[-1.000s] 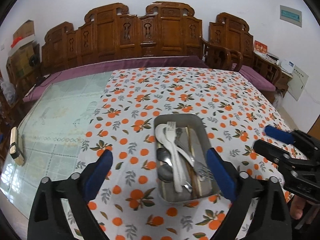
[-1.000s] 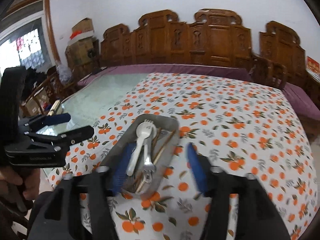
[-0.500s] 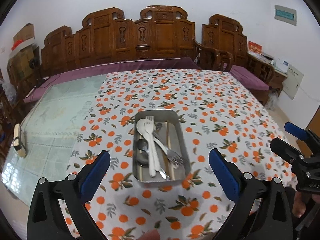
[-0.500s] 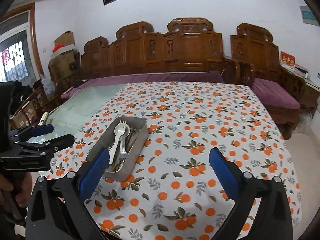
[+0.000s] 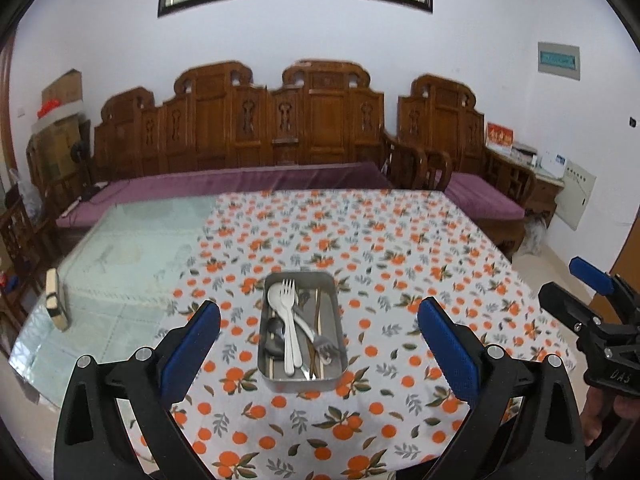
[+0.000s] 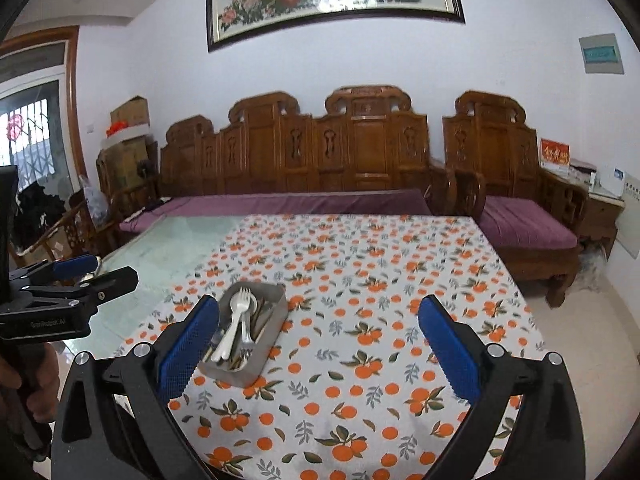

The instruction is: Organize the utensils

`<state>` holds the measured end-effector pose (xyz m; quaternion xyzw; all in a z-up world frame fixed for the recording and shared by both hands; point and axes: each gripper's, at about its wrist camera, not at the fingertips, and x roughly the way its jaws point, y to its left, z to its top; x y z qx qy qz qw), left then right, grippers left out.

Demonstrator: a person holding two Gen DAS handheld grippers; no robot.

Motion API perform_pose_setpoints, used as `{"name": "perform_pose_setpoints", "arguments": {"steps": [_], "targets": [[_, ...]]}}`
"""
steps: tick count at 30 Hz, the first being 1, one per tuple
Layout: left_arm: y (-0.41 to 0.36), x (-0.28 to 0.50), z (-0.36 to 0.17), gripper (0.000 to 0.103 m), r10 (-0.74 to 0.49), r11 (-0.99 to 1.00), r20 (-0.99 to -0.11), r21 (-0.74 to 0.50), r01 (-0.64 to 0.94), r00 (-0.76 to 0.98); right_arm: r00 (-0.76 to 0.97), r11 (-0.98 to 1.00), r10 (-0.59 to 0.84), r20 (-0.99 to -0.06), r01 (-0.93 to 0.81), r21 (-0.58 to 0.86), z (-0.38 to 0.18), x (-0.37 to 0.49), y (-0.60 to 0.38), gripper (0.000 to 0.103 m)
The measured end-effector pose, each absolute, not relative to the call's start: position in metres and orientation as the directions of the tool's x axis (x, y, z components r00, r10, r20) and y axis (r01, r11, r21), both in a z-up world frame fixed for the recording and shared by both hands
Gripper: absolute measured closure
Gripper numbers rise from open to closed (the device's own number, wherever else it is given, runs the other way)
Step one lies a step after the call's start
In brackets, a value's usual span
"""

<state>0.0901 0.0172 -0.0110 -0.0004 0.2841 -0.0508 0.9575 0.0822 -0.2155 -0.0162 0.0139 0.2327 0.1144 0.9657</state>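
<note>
Faint lettering on two handheld grippers

Reads "DAS" in pale letters on the black body of the right gripper (image 5: 564, 281), in the left wrist view. Reads roughly "GenRobot.AI" in small grey print on the black body of the left gripper (image 6: 114, 268), in the right wrist view. Gold characters on the red card (image 6: 554, 152) and print on the wall panel (image 6: 601, 54) too blurred to read.

Both grippers now sit higher and farther back from the rectangular metal tray (image 5: 270, 322) of cutlery on the orange-print tablecloth (image 5: 400, 264) than a second ago. The right gripper (image 6: 319, 344), whose blue-padded fingers straddled the tray closely, gapes much wider. The left gripper (image 5: 319, 344) no longer flanks the tray.
</note>
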Motion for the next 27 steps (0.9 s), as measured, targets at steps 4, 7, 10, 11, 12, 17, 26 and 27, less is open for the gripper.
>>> {"name": "perform_pose_setpoints", "arguments": {"steps": [4, 7, 10, 11, 12, 17, 26, 27], "targets": [[0.015, 0.077, 0.009, 0.008, -0.099, 0.995, -0.5, -0.027, 0.099, 0.861, 0.885, 0.974, 0.227, -0.408, -0.216, 0.074, 0.0, 0.071, -0.217, 0.003], [0.013, 0.067, 0.021, 0.008, -0.097, 0.995, -0.47, -0.024, 0.098, 0.877, 0.895, 0.973, 0.23, -0.383, -0.219, 0.073, 0.01, 0.064, -0.217, 0.003], [0.012, 0.062, 0.027, 0.008, -0.098, 0.995, -0.456, -0.023, 0.099, 0.884, 0.897, 0.972, 0.236, -0.374, -0.221, 0.083, 0.016, 0.06, -0.219, 0.003], [0.011, 0.061, 0.029, 0.008, -0.103, 0.994, -0.453, -0.026, 0.103, 0.886, 0.898, 0.971, 0.238, -0.37, -0.223, 0.086, 0.017, 0.059, -0.219, 0.003], [0.01, 0.06, 0.03, 0.008, -0.104, 0.994, -0.452, -0.025, 0.104, 0.886, 0.9, 0.971, 0.238, -0.366, -0.223, 0.085, 0.018, 0.058, -0.22, 0.003], [0.009, 0.057, 0.031, 0.008, -0.1, 0.995, -0.448, -0.019, 0.102, 0.889, 0.902, 0.973, 0.232, -0.364, -0.218, 0.079, 0.02, 0.057, -0.221, 0.003], [0.011, 0.06, 0.027, 0.008, -0.106, 0.994, -0.459, -0.034, 0.101, 0.882, 0.903, 0.973, 0.229, -0.365, -0.215, 0.079, 0.02, 0.058, -0.223, 0.003], [0.012, 0.06, 0.026, 0.008, -0.106, 0.994, -0.46, -0.034, 0.102, 0.882, 0.903, 0.974, 0.227, -0.365, -0.213, 0.079, 0.021, 0.058, -0.223, 0.003]]}}
